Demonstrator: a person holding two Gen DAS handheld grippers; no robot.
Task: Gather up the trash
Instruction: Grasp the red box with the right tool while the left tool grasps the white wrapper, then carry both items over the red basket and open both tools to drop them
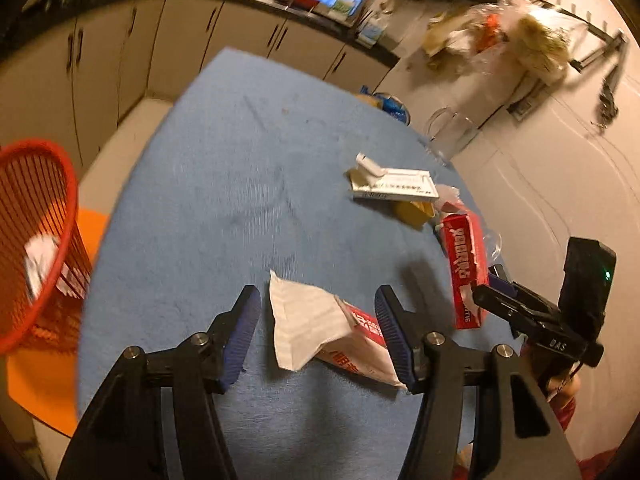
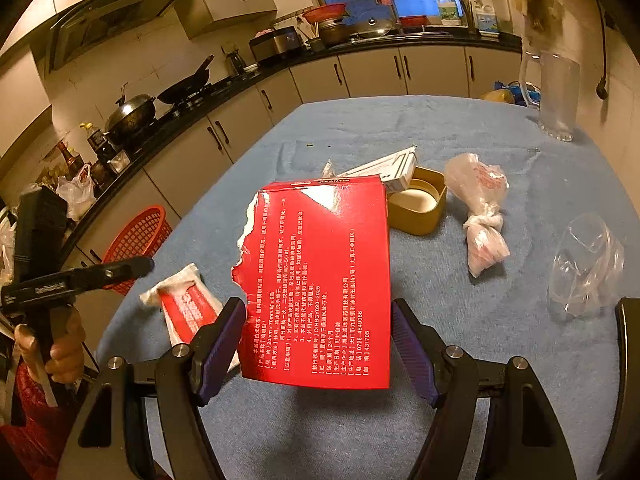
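- Red box [image 2: 320, 280], torn along one edge, lies on the blue cloth [image 2: 460, 320] between the spread fingers of the right gripper [image 2: 320, 344]; contact cannot be told.
- Left gripper [image 1: 318, 332], jaws also wide apart, frames a crumpled white-and-red wrapper [image 1: 320, 328] on the cloth.
- Red basket [image 1: 36, 240] stands off the table's left edge, paper inside.
- White carton [image 1: 394, 188], yellow tin [image 2: 420, 204], knotted bag [image 2: 480, 208] and clear bag [image 2: 584, 268] lie beyond.
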